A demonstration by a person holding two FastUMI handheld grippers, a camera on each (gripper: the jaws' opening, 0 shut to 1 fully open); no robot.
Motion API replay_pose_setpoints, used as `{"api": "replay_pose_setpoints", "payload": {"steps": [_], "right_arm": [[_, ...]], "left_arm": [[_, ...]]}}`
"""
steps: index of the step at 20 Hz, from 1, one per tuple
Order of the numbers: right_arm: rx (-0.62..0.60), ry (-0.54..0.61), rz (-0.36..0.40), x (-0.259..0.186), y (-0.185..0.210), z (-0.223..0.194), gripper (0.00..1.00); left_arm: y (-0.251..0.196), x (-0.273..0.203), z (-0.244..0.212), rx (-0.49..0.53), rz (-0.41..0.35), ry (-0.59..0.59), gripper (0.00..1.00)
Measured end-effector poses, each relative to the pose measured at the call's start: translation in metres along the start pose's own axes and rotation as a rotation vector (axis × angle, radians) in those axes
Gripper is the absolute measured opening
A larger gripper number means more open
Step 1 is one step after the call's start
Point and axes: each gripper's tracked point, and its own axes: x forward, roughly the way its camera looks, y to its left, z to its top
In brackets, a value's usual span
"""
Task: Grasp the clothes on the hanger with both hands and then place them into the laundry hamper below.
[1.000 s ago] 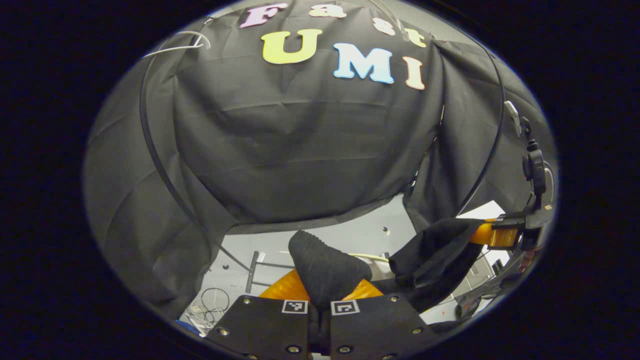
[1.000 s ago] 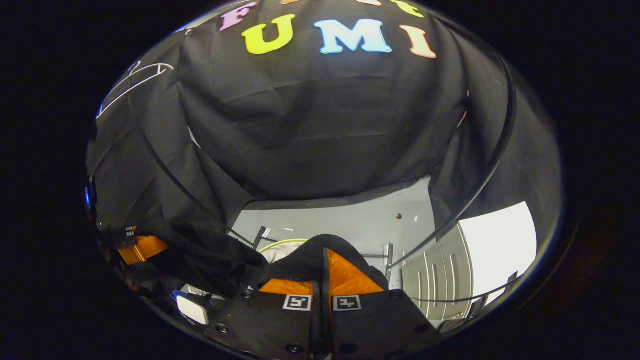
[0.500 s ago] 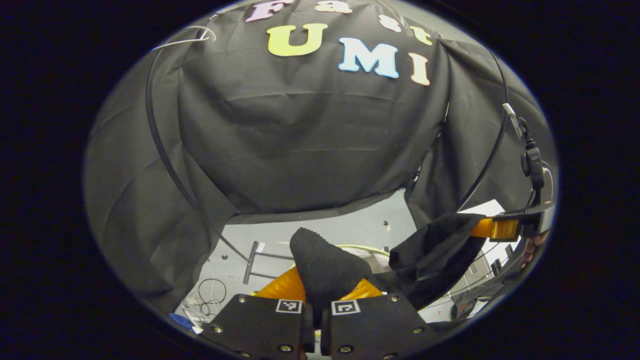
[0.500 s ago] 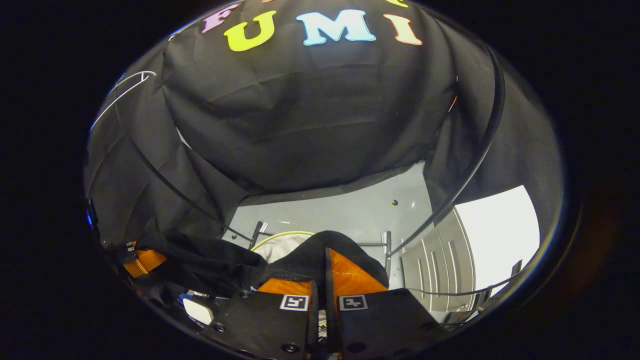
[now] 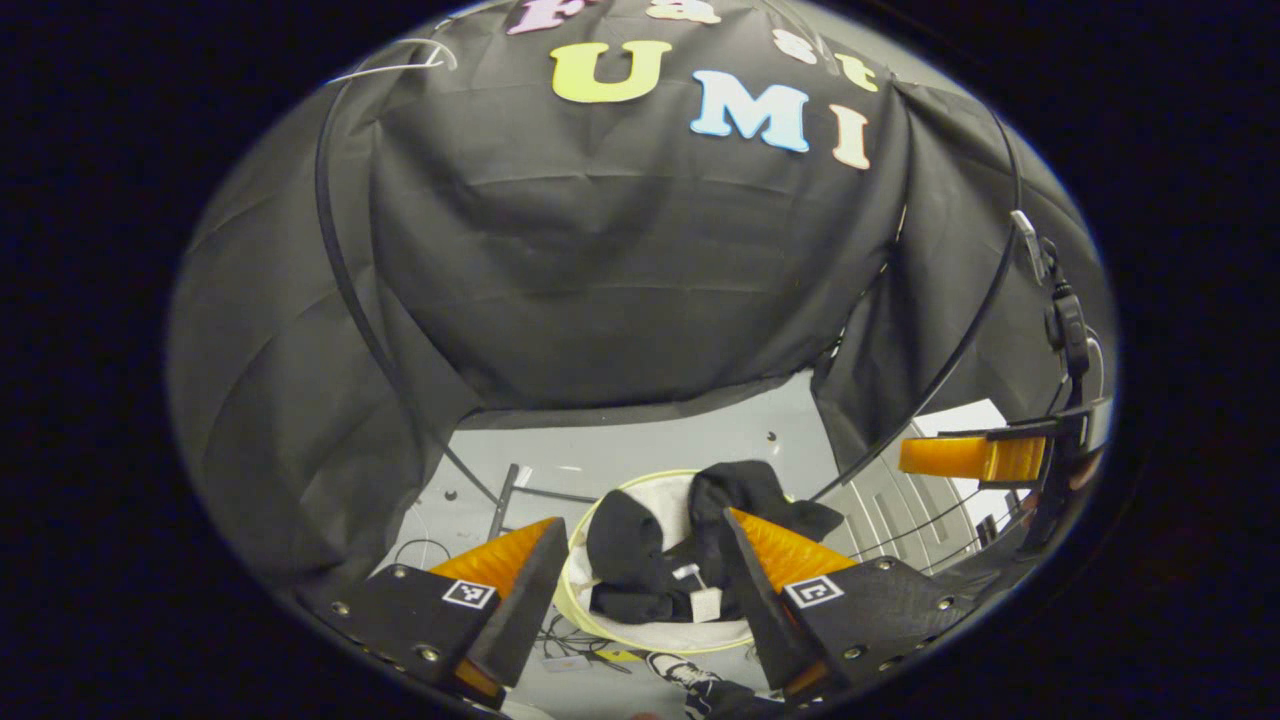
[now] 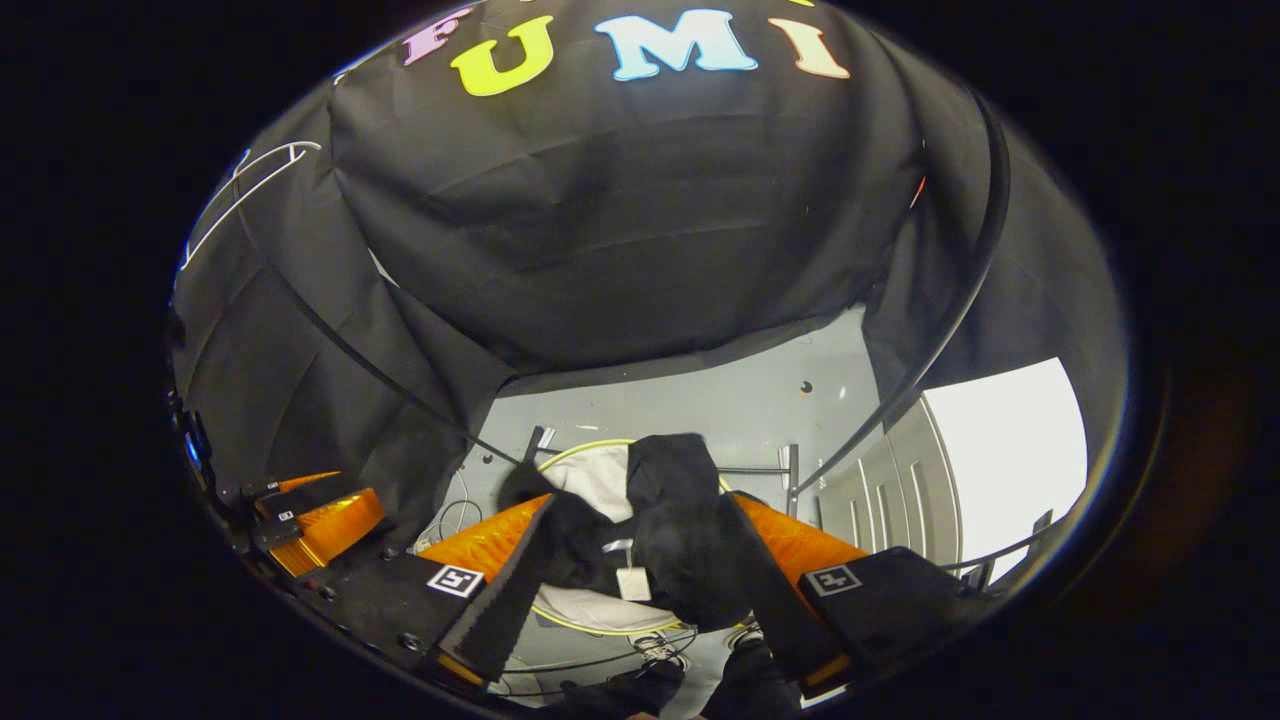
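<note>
Release step: black garment let go over the hamper

The round white fabric laundry hamper with a yellow-green rim (image 5: pixel 640 630) is seen on the grey floor, the soft, crumpled black knitted garment (image 5: pixel 650 555) lying in it. The left gripper (image 5: pixel 640 570) and right gripper (image 6: pixel 635 560) are spread, empty; withdrawal is judged next.

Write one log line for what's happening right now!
left gripper: open | right gripper: open | black clothes: in laundry hamper

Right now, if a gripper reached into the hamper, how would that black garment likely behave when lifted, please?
Probably floppy: the black garment lies crumpled in folds inside the laundry hamper. Likely light, sagging over the rim. Its small white tag may dangle.
</note>
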Motion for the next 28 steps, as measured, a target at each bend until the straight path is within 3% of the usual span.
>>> {"api": "replay_pose_setpoints", "payload": {"steps": [1, 2, 6, 10, 17, 23, 24, 25, 26, 27, 28], "right_arm": [[0.003, -0.008, -0.008, -0.007, -0.004, -0.001, 0.93], [0.010, -0.017, -0.016, -0.013, -0.008, -0.002, 0.98], [0.009, -0.061, -0.065, -0.042, -0.032, -0.002, 0.98], [0.022, -0.140, -0.118, -0.072, -0.063, 0.013, 0.98], [-0.024, -0.362, -0.158, -0.131, -0.109, 0.080, 0.98], [-0.099, -0.586, -0.118, -0.210, -0.130, 0.154, 1.00], [-0.096, -0.626, -0.111, -0.225, -0.134, 0.166, 0.93], [-0.090, -0.674, -0.104, -0.231, -0.131, 0.182, 1.00], [-0.069, -0.725, -0.102, -0.246, -0.138, 0.193, 0.93], [-0.042, -0.774, -0.088, -0.260, -0.141, 0.203, 0.93], [-0.017, -0.815, -0.061, -0.273, -0.140, 0.213, 1.00]], "left_arm": [[0.002, -0.005, -0.001, 0.008, 0.004, 0.002, 0.89], [0.003, -0.010, -0.004, 0.019, 0.006, 0.005, 0.89], [0.001, -0.035, -0.011, 0.050, 0.014, 0.004, 0.89], [-0.013, -0.068, 0.010, 0.012, 0.035, -0.047, 0.88], [-0.068, -0.152, 0.113, 0.080, 0.118, -0.249, 0.88], [-0.150, -0.243, 0.223, 0.072, 0.134, -0.523, 0.89], [-0.160, -0.255, 0.238, 0.068, 0.140, -0.564, 0.88], [-0.170, -0.267, 0.253, 0.057, 0.142, -0.609, 0.88], [-0.180, -0.279, 0.263, 0.048, 0.149, -0.643, 0.88], [-0.186, -0.290, 0.272, 0.027, 0.169, -0.679, 0.88], [-0.192, -0.301, 0.278, 0.005, 0.186, -0.712, 0.88]]}}
